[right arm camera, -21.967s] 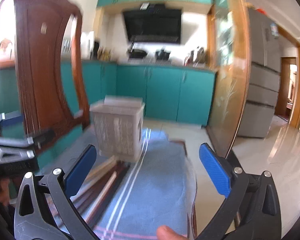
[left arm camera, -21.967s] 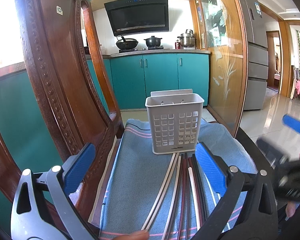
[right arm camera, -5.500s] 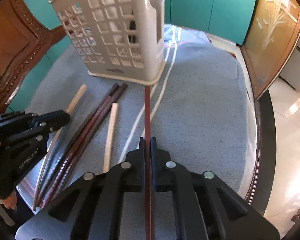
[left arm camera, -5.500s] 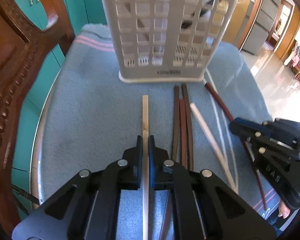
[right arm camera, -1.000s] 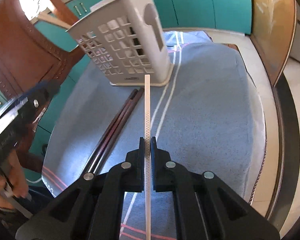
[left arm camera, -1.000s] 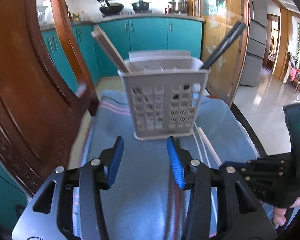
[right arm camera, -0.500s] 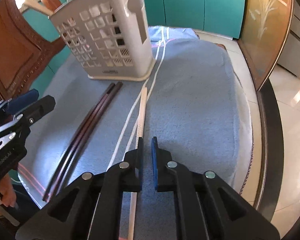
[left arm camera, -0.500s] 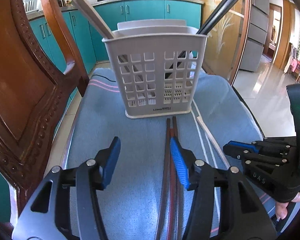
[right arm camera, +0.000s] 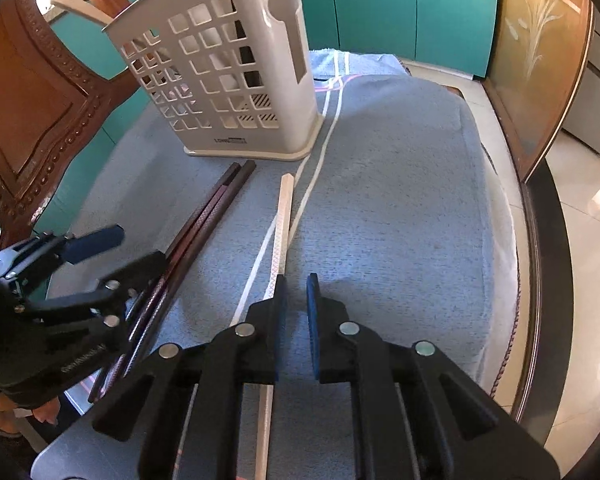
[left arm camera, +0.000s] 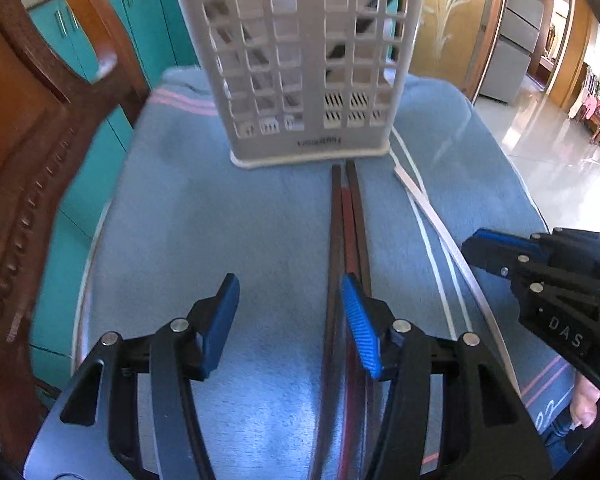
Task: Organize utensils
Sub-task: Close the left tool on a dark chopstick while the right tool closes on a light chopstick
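Observation:
A white slotted utensil basket [left arm camera: 300, 64] stands on a blue towel [left arm camera: 228, 216] and holds several chopsticks. Dark brown chopsticks [left arm camera: 350, 216] lie in a bundle in front of it, running under my left gripper's right finger. My left gripper [left arm camera: 290, 328] is open and low over the towel, just left of the bundle. A pale chopstick [right arm camera: 280, 224] lies on the towel beside a white stripe. My right gripper [right arm camera: 296, 308] is slightly open and empty, and the pale chopstick lies just outside its left finger. The basket [right arm camera: 228, 72] and dark bundle [right arm camera: 204, 220] show in the right wrist view too.
A carved wooden chair back [left arm camera: 28, 128] rises at the left. Teal cabinets [right arm camera: 400, 4] stand behind. A dark table rim [right arm camera: 540, 264] and a glass-panelled door frame [right arm camera: 540, 64] lie to the right. Tiled floor [left arm camera: 556, 152] is beyond the towel's right side.
My right gripper has opened and let go of the pale chopstick, which now lies on the towel. My left gripper has dropped lower and closer to the dark bundle.

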A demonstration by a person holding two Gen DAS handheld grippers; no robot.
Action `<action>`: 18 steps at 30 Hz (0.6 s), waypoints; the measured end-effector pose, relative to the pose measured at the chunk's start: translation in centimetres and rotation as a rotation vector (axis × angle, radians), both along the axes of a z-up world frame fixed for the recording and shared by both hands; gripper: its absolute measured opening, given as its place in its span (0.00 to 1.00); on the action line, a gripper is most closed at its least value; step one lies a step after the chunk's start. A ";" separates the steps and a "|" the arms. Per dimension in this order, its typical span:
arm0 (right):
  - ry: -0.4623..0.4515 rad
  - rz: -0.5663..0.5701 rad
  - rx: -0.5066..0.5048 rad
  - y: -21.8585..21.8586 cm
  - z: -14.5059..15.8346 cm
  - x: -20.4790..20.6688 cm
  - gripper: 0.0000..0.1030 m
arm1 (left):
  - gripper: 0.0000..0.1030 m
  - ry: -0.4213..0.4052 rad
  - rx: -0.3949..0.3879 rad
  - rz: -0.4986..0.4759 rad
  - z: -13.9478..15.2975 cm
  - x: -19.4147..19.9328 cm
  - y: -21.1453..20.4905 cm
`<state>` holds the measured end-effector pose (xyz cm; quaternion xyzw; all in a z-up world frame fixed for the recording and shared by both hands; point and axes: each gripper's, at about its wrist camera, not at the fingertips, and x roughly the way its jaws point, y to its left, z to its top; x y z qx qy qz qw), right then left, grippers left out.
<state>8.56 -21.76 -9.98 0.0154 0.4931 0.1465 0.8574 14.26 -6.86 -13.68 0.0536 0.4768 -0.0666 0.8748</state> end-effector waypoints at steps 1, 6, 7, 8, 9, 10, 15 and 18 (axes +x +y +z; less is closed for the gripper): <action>0.001 0.000 0.002 0.0 0.0 -0.1 0.13 | 0.53 0.003 -0.017 0.006 -0.2 0.1 0.2; 0.005 -0.007 0.006 -0.2 0.0 -0.2 0.17 | 0.48 0.036 -0.010 0.021 -0.9 0.4 0.5; 0.005 -0.009 0.008 -0.2 0.0 -0.2 0.17 | 0.48 0.042 -0.012 0.022 -1.1 0.5 0.5; 0.004 -0.010 0.008 -0.3 0.0 -0.2 0.17 | 0.48 0.039 -0.008 0.023 -1.1 0.5 0.5; 0.001 -0.011 0.010 -0.3 0.1 -0.2 0.18 | 0.47 0.037 -0.003 0.021 -1.1 0.5 0.4; -0.002 -0.011 0.011 -0.4 0.1 -0.2 0.18 | 0.45 0.037 -0.002 0.021 -0.9 0.4 0.6; -0.025 0.011 0.017 0.2 0.6 -0.4 0.25 | 0.17 0.037 -0.005 0.009 -0.9 0.3 0.5; -0.031 0.023 0.005 0.7 0.5 -0.5 0.28 | 0.09 0.041 -0.011 0.003 -0.6 0.0 0.2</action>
